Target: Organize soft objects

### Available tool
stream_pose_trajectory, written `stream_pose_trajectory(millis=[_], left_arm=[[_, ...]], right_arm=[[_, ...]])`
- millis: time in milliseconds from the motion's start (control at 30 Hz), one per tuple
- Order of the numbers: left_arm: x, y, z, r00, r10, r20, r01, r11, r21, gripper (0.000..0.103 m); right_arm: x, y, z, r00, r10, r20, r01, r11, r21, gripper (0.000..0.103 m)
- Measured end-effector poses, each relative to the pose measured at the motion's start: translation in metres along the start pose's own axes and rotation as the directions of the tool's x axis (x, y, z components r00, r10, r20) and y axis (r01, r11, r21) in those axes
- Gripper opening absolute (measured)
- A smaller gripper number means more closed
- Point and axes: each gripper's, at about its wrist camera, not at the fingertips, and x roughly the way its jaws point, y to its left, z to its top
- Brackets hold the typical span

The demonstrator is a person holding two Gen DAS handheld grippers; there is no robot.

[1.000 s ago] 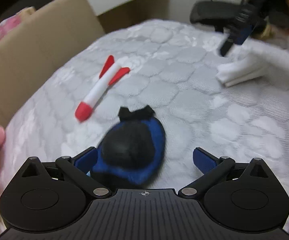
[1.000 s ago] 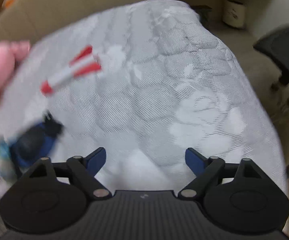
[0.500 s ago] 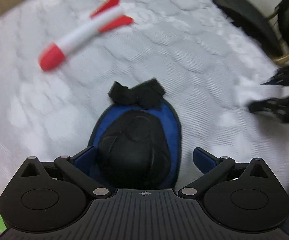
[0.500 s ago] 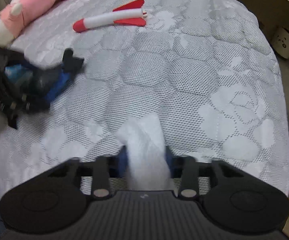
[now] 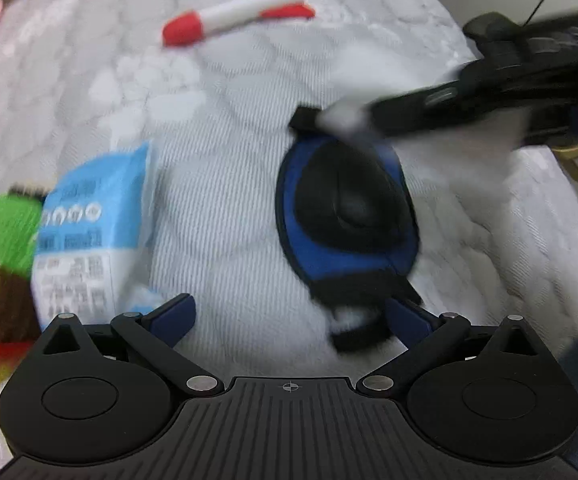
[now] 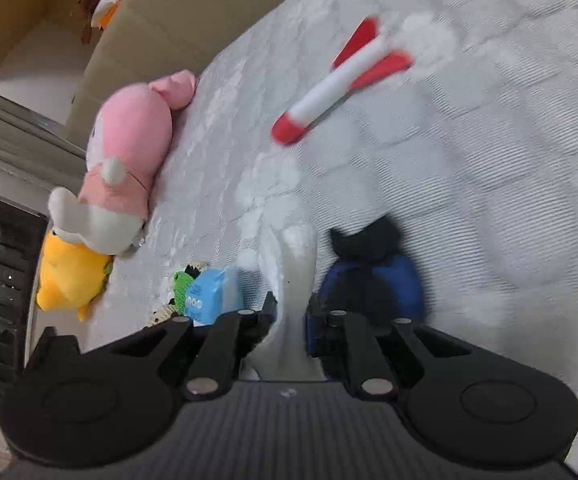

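A blue and black padded piece (image 5: pixel 345 208) lies on the quilted bed just ahead of my open left gripper (image 5: pixel 291 316), right of centre, its strap end by the right finger. My right gripper (image 6: pixel 291 312) is shut on a white cloth (image 6: pixel 297 276), which hangs over the bed between the padded piece (image 6: pixel 373 280) and a light blue packet (image 6: pixel 213 296). In the left wrist view that gripper reaches in from the upper right with the white cloth (image 5: pixel 345 120) at its tip, just above the pad. A red and white rocket toy (image 5: pixel 237 12) lies farther off.
The light blue packet (image 5: pixel 89 216) and a green crochet toy (image 5: pixel 9 228) lie to the left of my left gripper. A pink plush (image 6: pixel 133 136) and a yellow plush (image 6: pixel 69 276) rest at the bed's edge by a beige headboard (image 6: pixel 161 20).
My right gripper shut on the white cloth and carried it over beside the padded piece. My left gripper stayed open and swung left, so the pad now sits right of centre.
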Motion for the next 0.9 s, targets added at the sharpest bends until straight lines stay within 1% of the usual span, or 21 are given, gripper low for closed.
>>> stream_pose_trajectory(millis=[100,167,200,267,333,367,400,433,467,567,600,667,700,767,833,900], left_arm=[[0.002,-0.009,-0.010,0.998,0.042,0.042,-0.047,0.992,0.114,0.103],[-0.003,-0.013,-0.016,0.998,0.050,0.041,-0.056,0.986,0.159,0.103],[-0.005,-0.014,-0.017,0.998,0.047,0.039,-0.053,0.985,0.166,0.103],[-0.010,-0.013,-0.017,0.999,0.027,0.034,-0.032,0.988,0.149,0.103],[-0.012,-0.012,-0.014,1.000,0.004,0.027,-0.007,0.992,0.129,0.103],[-0.012,-0.012,-0.013,1.000,-0.005,0.028,0.002,0.992,0.124,0.103],[-0.014,-0.011,-0.013,0.999,-0.013,0.029,0.010,0.993,0.120,0.103],[-0.016,-0.011,-0.011,0.999,-0.016,0.030,0.012,0.993,0.118,0.103],[-0.018,-0.012,-0.010,0.999,-0.014,0.028,0.010,0.993,0.117,0.103],[-0.018,-0.011,-0.008,1.000,-0.010,0.022,0.008,0.993,0.117,0.103],[-0.019,-0.010,-0.007,1.000,-0.015,0.020,0.013,0.994,0.113,0.103],[-0.024,-0.001,-0.005,0.999,-0.030,0.026,0.028,0.997,0.070,0.103],[-0.028,0.007,-0.003,0.999,-0.039,0.037,0.038,0.999,0.029,0.103],[-0.043,0.025,-0.005,0.995,-0.075,0.065,0.080,0.993,-0.082,0.103],[-0.058,0.045,-0.010,0.988,-0.114,0.104,0.134,0.969,-0.206,0.103],[-0.070,0.062,-0.014,0.982,-0.122,0.144,0.160,0.942,-0.296,0.103]], right_arm=[[0.009,0.009,-0.006,0.992,-0.119,0.032,0.122,0.988,-0.094,0.015],[0.013,0.013,-0.010,0.980,-0.191,0.058,0.197,0.970,-0.142,0.017],[0.011,0.011,-0.010,0.975,-0.213,0.069,0.220,0.966,-0.136,0.022],[0.011,0.007,-0.009,0.963,-0.257,0.080,0.265,0.956,-0.127,0.026],[0.015,0.002,-0.007,0.951,-0.296,0.089,0.305,0.945,-0.122,0.033],[0.016,0.000,-0.006,0.947,-0.308,0.092,0.318,0.941,-0.118,0.032],[0.014,-0.001,-0.007,0.947,-0.307,0.094,0.316,0.943,-0.109,0.023],[0.012,-0.002,-0.008,0.946,-0.308,0.097,0.318,0.943,-0.102,0.017],[0.011,-0.003,-0.009,0.941,-0.322,0.103,0.332,0.938,-0.100,0.017],[0.007,-0.009,-0.014,0.915,-0.387,0.113,0.397,0.914,-0.084,0.017],[0.004,-0.011,-0.015,0.913,-0.393,0.109,0.401,0.914,-0.061,0.017],[-0.003,-0.014,-0.021,0.923,-0.370,0.103,0.373,0.928,-0.008,0.017],[-0.006,-0.013,-0.024,0.931,-0.351,0.102,0.352,0.936,0.012,0.017],[-0.015,-0.004,-0.036,0.954,-0.280,0.108,0.279,0.960,0.027,0.017],[-0.018,0.007,-0.049,0.969,-0.227,0.096,0.226,0.974,0.027,0.017],[-0.014,0.019,-0.058,0.977,-0.207,0.061,0.208,0.978,-0.012,0.017]])
